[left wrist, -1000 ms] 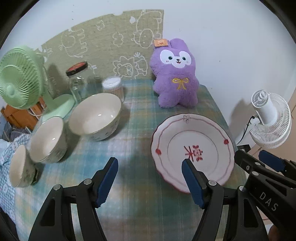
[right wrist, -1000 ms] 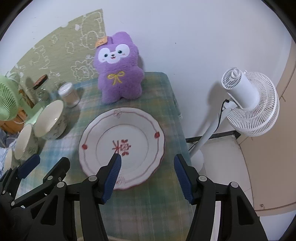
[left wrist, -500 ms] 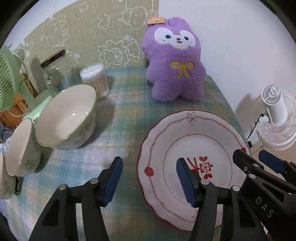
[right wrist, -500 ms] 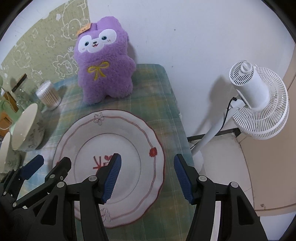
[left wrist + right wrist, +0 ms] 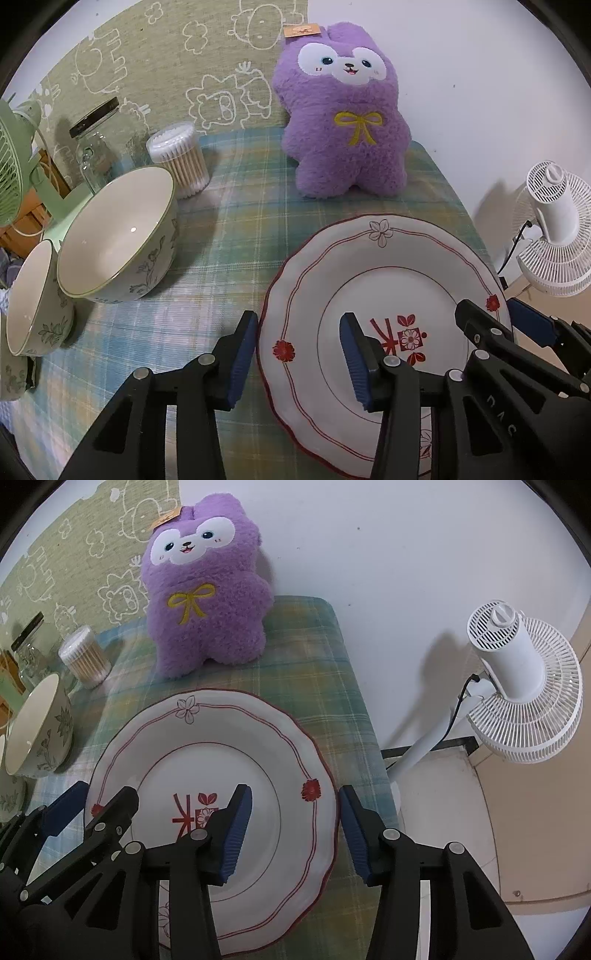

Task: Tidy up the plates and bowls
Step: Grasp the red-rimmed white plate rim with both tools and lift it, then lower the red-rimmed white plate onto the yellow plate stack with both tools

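My left gripper and right gripper are both gaping wide, straddling opposite rims of the plate. It's lying flat on the checked tablecloth, with the bowls sitting to its left.

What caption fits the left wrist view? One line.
Open left gripper straddles the plate rim beside two bowls.

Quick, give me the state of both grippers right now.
Left gripper: open, holding nothing, its fingers either side of the left rim of the plate.
Right gripper: open, holding nothing, its fingers either side of the plate's right rim.
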{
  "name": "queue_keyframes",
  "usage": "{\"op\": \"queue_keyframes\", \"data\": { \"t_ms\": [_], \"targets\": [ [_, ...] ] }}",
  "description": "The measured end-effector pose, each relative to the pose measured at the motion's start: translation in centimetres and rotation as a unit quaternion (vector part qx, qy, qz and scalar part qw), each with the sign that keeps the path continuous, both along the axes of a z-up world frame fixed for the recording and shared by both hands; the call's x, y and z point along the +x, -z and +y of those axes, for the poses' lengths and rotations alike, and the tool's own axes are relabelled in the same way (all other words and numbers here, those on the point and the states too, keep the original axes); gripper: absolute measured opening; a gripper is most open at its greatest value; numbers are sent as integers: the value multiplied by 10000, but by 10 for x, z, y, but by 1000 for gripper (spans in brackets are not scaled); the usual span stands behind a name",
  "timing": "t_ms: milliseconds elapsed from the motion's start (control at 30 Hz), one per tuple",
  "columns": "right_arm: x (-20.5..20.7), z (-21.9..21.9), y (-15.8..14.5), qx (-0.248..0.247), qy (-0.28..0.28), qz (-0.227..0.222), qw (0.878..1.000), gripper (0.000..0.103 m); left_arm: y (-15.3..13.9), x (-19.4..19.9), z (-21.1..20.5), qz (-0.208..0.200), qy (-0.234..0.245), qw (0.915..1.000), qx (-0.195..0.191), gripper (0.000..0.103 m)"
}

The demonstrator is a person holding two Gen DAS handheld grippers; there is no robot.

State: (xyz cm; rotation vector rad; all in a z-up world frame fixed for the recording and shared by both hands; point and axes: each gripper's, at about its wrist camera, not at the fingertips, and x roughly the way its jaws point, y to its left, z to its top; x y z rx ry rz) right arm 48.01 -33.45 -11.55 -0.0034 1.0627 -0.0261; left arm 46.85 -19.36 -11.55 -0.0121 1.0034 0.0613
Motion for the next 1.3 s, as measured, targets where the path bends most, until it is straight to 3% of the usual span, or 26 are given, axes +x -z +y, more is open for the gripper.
{"op": "queue_keyframes", "data": {
  "t_ms": [67,267,800,1300],
  "targets": [
    [-1,-1,-1,67,64,32,10000,52,-1,0,-1,14,-48,9999,130,40],
    [-7,-2,-4,110,114,94,9998,50,-2,-9,-1,33,-3,9997,225,40],
    [-48,10,-9,-47,-37,184,9998,50,1,-49,7,317,-187,9993,37,38],
    [-82,11,-28,4,-20,69,10000,50,-17,-85,4,106,-170,9998,87,38]
  ]
}}
